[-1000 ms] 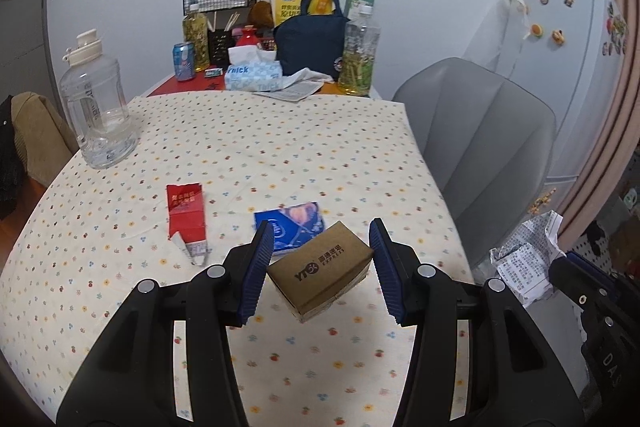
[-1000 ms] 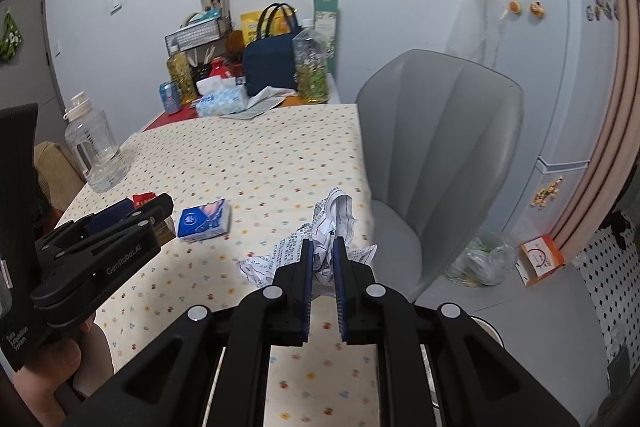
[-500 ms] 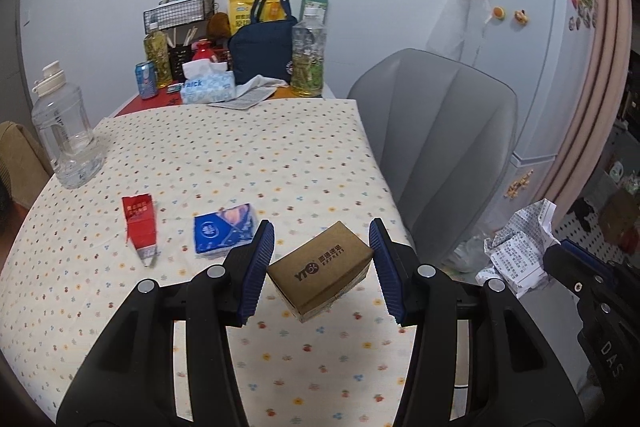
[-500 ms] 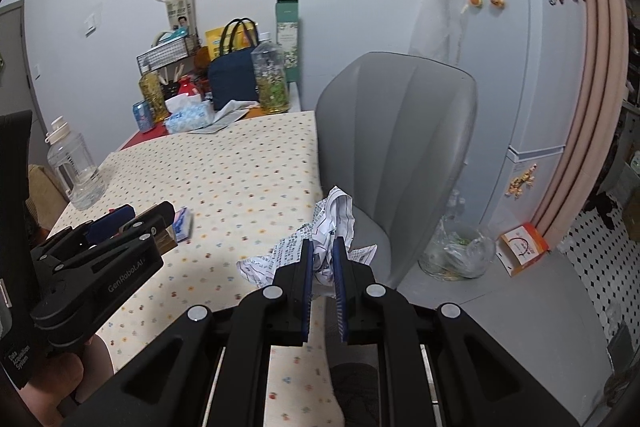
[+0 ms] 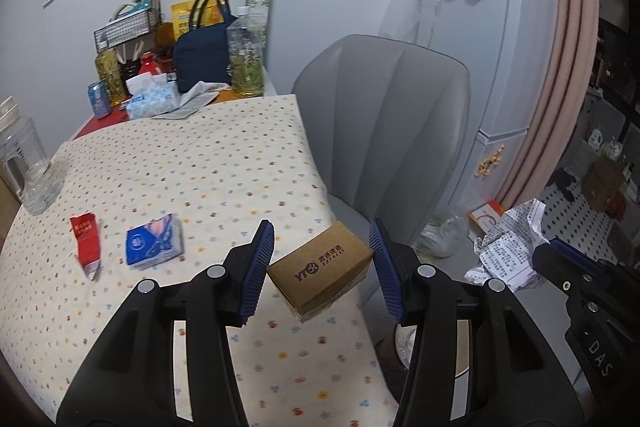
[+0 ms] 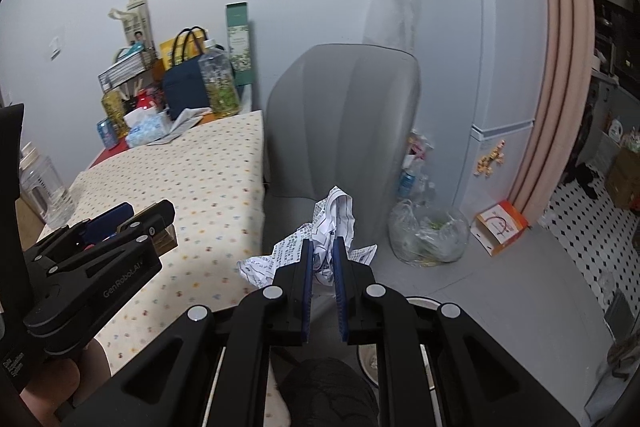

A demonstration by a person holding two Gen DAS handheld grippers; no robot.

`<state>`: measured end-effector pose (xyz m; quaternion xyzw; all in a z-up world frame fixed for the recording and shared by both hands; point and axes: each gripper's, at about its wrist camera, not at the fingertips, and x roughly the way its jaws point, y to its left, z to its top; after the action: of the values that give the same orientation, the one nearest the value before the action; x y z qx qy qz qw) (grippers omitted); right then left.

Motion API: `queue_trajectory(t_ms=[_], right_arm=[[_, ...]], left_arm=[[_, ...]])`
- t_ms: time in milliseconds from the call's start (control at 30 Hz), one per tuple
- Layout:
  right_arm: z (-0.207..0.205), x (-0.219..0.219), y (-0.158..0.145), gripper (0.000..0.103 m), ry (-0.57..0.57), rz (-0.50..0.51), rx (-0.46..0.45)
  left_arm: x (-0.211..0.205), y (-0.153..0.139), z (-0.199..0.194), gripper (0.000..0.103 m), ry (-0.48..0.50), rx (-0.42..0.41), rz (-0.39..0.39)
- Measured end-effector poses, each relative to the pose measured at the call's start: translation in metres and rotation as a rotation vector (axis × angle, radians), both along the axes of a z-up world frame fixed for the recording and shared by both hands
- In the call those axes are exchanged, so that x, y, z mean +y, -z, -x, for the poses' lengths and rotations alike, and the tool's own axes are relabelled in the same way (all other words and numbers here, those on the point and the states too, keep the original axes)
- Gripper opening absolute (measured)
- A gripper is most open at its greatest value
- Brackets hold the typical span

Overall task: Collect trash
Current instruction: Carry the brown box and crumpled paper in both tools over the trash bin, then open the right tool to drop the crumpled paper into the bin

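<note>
Trash in both grippers: left gripper (image 5: 320, 263) clamps a small brown cardboard box (image 5: 319, 270) between its blue pads, held above the table (image 5: 208, 163) edge. Right gripper (image 6: 321, 267) pinches crumpled printed paper (image 6: 330, 223), jaws nearly closed, in front of the grey chair (image 6: 344, 119). Red carton (image 5: 85, 237) and blue tissue pack (image 5: 154, 241) lie on the dotted tablecloth, near each other
</note>
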<state>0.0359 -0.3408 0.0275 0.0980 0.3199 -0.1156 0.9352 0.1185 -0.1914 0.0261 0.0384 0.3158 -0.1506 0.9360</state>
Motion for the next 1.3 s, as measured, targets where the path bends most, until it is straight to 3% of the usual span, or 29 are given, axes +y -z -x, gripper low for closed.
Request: queue_trajectory(t_ms=[1100, 1200, 1233, 1300], right_arm=[[-0.003, -0.132, 0.083, 0.012, 0.22, -0.131, 0.126], [-0.007, -0.139, 0.089, 0.027, 0.241, -0.124, 0.139], [-0.006, -0.142, 0.091, 0.041, 0.248, -0.125, 0.14], [-0.004, -0.144, 0.091, 0.047, 0.257, -0.12, 0.136]], left_arm=[[-0.139, 0.066, -0.024, 0.05, 0.18, 0.126, -0.134], [-0.142, 0.07, -0.026, 0.05, 0.178, 0.132, -0.142], [-0.143, 0.07, -0.026, 0.05, 0.178, 0.133, -0.144], [-0.144, 0.07, -0.026, 0.05, 0.176, 0.131, -0.147]])
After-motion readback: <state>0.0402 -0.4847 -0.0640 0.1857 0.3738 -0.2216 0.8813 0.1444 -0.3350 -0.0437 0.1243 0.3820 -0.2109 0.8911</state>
